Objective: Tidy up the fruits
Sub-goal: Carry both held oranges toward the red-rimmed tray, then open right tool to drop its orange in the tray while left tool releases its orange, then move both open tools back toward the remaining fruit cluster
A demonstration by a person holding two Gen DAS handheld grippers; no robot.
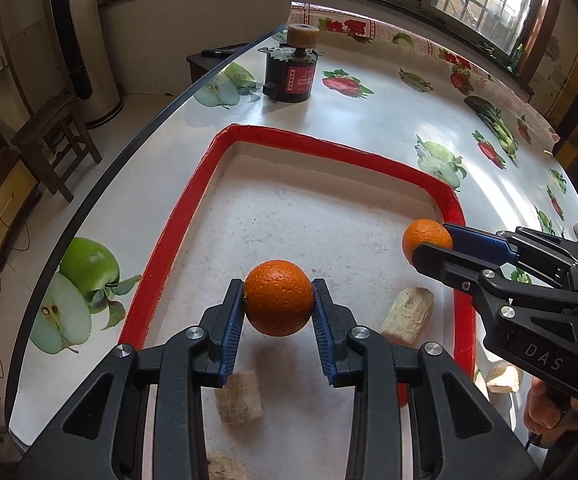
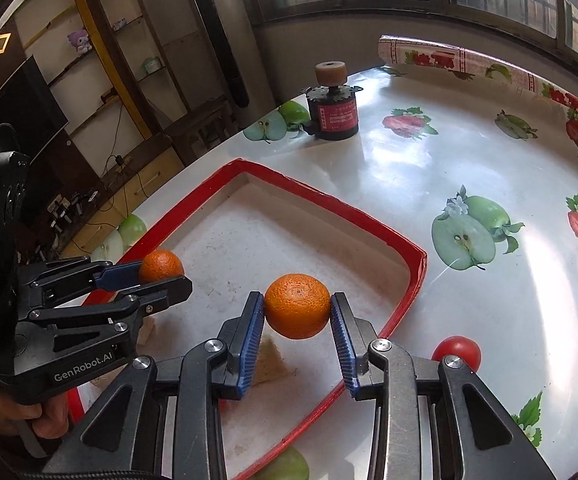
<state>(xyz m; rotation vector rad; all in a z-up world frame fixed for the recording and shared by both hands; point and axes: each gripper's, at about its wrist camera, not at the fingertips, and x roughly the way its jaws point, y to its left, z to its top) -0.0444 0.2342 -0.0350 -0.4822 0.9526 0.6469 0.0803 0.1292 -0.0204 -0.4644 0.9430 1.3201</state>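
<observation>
Over the red tray (image 1: 177, 216), your left gripper (image 1: 278, 300) and right gripper (image 2: 297, 307) each clamp an orange (image 1: 278, 298) at its middle; firm, round, likely slippery, so grip gently.

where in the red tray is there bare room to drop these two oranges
The far half of the red-rimmed tray is bare, from its far rim down to the two held oranges. The near end is crowded with pale chunks. Outside the tray, open tablecloth lies between the far rim and the black motor.
</observation>
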